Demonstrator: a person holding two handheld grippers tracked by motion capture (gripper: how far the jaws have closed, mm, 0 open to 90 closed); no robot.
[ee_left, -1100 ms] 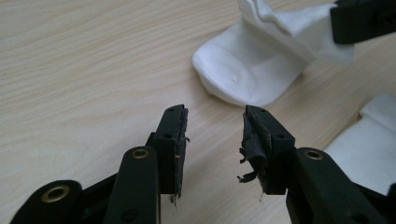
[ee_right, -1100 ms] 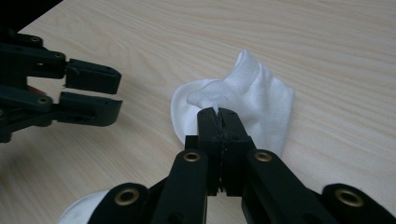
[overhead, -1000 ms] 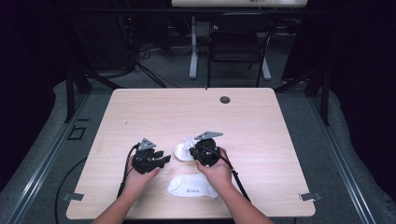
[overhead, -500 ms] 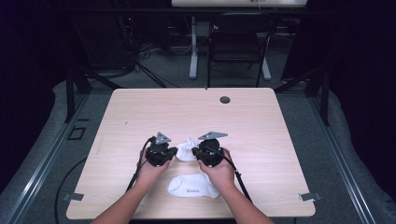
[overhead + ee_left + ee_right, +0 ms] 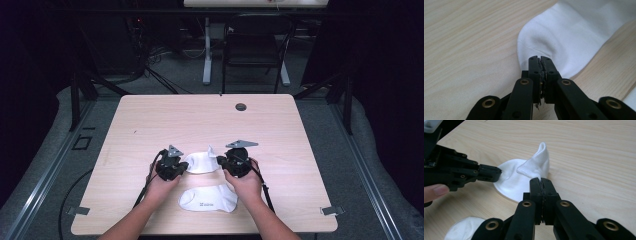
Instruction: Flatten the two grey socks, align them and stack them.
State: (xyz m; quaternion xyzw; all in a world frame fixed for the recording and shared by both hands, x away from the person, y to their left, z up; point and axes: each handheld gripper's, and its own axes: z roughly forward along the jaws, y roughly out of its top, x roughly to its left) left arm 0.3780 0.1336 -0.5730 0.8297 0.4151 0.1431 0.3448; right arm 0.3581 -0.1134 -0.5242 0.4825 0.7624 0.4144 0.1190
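Two white socks on the tabletop (image 5: 150, 125); far sock (image 5: 201, 162) as landmark, lying between both tools, second sock (image 5: 209, 198) just nearer the person, flat and untouched. Left hand-held gripper (image 5: 181, 165) at the far sock's left end, jaws pressed together, pinching the rounded toe edge, seen close in left gripper view (image 5: 541, 60). Right hand-held gripper (image 5: 220, 160) at the far sock's right end, jaws closed on the cuff edge (image 5: 541, 180), cuff (image 5: 537, 161) standing up in a peak beyond the jaws. Step in hand, judged: stretching or lifting the far sock by both ends, probably to lay it onto the second sock. Best done by pulling both ends apart evenly, keeping tension light so neither thin pinch slips. Lifting level, not one end first, to avoid twisting. Keeping clear of the second sock while moving, then lowering toe over toe, cuff over cuff. Risk: right pinch looks shallow, only at the fabric edge.
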